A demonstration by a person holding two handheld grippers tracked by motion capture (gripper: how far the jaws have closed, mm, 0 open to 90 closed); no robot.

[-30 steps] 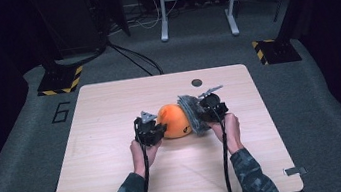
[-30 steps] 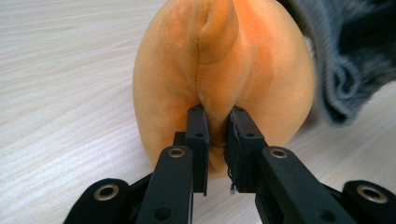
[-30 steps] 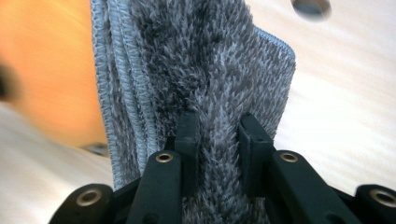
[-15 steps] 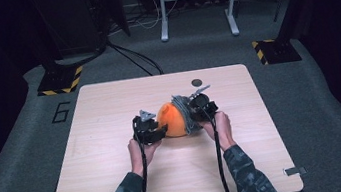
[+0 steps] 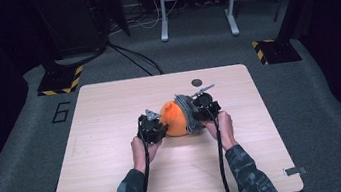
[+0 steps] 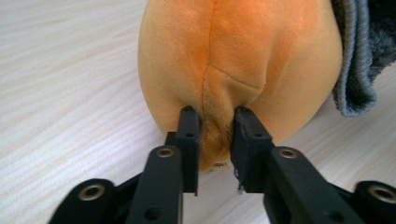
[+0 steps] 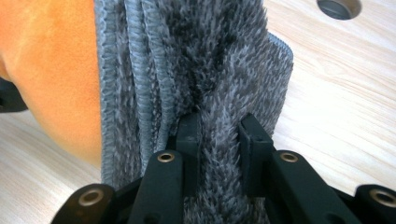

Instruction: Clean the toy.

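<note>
An orange plush ball [image 5: 174,119] lies at the middle of the wooden table [image 5: 120,184], and a grey fuzzy knitted cover [image 5: 188,113] wraps its right side. My left gripper [image 5: 160,127] is at the plush's left. Its jaws have just been closing and now pinch a fold of the orange plush [image 6: 243,51] at the seam, as the left gripper [image 6: 215,116] view shows, with the cover's edge [image 6: 357,70] to the right. My right gripper [image 5: 197,115] is at the cover's right. In its own view the right gripper [image 7: 219,123] is shut on the grey cover [image 7: 210,60], with the orange plush [image 7: 51,70] beyond.
A small round hole [image 5: 197,82] sits in the tabletop behind the plush and appears again as the hole [image 7: 338,7] in the right gripper view. Dark floor, cables and stand legs [image 5: 165,31] lie beyond the table's far edge.
The right gripper has edged a little to the left with the grey cover. The plush and the left hand stay almost where they were.
</note>
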